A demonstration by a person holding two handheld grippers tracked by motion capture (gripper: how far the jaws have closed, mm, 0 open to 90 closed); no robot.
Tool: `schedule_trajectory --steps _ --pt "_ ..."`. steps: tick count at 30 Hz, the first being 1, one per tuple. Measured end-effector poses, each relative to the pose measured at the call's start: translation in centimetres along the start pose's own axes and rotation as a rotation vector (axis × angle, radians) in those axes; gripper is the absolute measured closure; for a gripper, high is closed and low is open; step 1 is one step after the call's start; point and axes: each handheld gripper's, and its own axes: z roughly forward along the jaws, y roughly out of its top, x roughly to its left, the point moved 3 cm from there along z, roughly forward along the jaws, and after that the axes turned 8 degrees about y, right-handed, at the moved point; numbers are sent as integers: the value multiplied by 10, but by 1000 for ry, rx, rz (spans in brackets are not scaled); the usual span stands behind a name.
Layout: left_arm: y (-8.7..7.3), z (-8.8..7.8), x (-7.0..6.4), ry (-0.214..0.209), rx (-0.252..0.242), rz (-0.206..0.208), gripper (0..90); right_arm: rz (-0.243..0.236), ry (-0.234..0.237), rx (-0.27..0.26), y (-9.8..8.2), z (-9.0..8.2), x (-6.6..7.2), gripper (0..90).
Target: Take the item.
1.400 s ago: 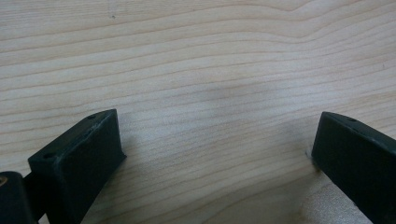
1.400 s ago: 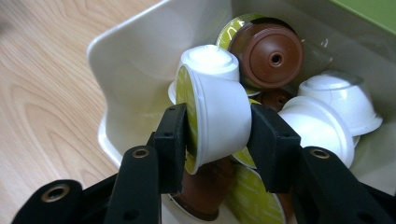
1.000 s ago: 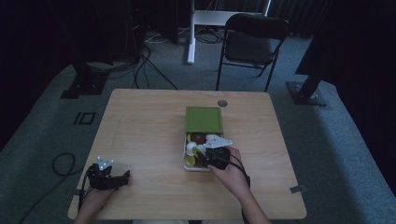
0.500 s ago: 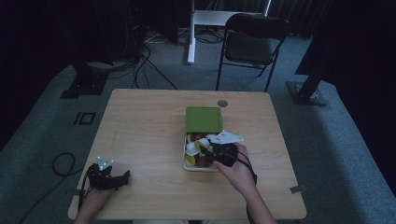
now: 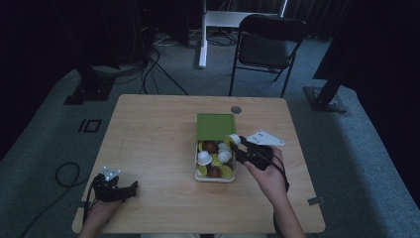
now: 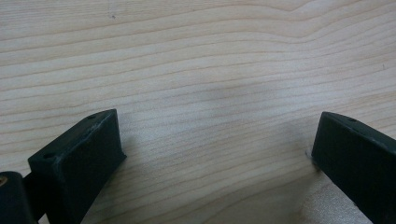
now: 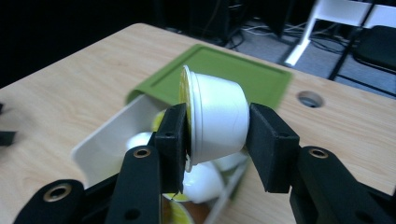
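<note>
A white box point(image 5: 197, 171) holds several capsules, white, yellow and brown, at the table's middle. Its green lid point(image 5: 215, 126) lies flat against the box's far end. My right gripper point(image 5: 236, 144) hangs over the box's far right corner, shut on a white capsule with a yellow foil top point(image 5: 232, 140). In the right gripper view the capsule point(image 7: 215, 119) lies on its side between the pads, above the box point(image 7: 107, 140) and in front of the lid point(image 7: 243, 77). My left gripper point(image 5: 130, 188) rests on the table at the near left, its jaws wide apart over bare wood point(image 6: 215, 102).
A round grommet hole point(image 5: 236, 109) sits in the table behind the lid. A black folding chair point(image 5: 267, 49) and a white desk leg point(image 5: 202, 34) stand beyond the far edge. Cables lie on the carpet at the left point(image 5: 67, 173).
My right gripper has risen from inside the box and shifted toward its far right corner, carrying the white capsule. The left gripper has stayed where it was.
</note>
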Motion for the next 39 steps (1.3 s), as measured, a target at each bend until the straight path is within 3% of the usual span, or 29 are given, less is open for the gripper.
schedule_trajectory --steps 3,4,8,16,23,28,39 --pt "0 0 0 0 -1 -1 18 13 -19 -12 -1 -4 -8 586" --pt "0 0 0 0 -1 -2 18 28 -50 -23 -4 -11 -19 586" --pt "0 0 0 0 -2 -2 19 40 -88 -25 -8 -18 -33 586" --pt "0 0 0 0 -1 -2 19 75 -168 -28 -26 -19 -58 585" --pt "0 0 0 0 -1 0 18 104 -242 -4 -46 -6 -80 585" --pt "0 0 0 0 0 0 18 142 -263 -19 -55 5 -91 585" --pt "0 0 0 0 -1 0 18 171 -306 62 -74 38 -115 585"
